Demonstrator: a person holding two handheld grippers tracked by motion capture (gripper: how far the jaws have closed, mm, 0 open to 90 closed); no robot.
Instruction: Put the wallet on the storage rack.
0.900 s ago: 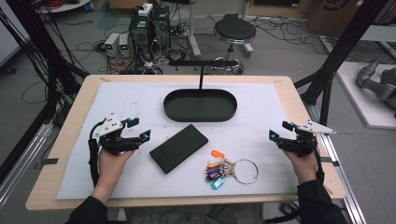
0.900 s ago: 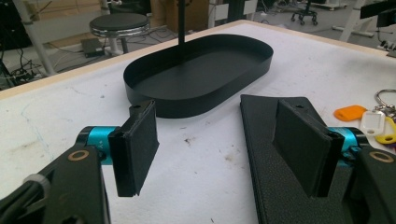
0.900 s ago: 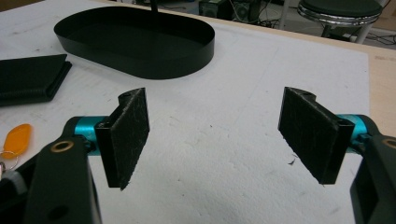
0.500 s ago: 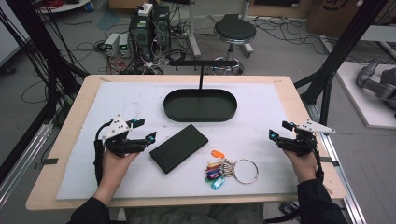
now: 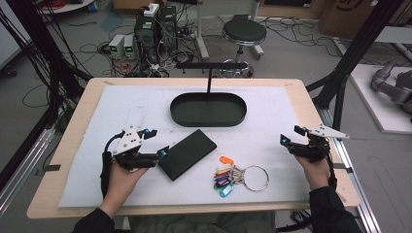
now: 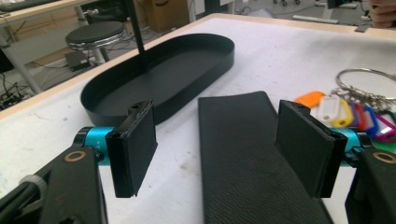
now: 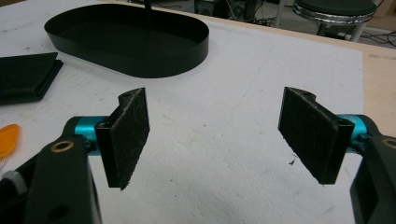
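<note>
On your worktop (image 5: 73,145), the oval tray (image 5: 208,109) sits toward the far edge at the middle. The wallet (image 5: 188,153) lies just in front of it, slightly left. The key bunch (image 5: 236,175) lies right of the wallet, nearer you. Your left gripper (image 5: 156,143) is just beside the wallet's left end; your right gripper (image 5: 290,138) is well apart, near the right edge.

A round stool (image 5: 244,33) is standing on the floor beyond the bench (image 5: 68,141), with computer boxes (image 5: 154,26) and tangled cables (image 5: 43,58) sitting nearby.

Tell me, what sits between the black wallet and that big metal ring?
The bunch of coloured key tags, fanned from the ring toward the wallet, in the high view.
</note>
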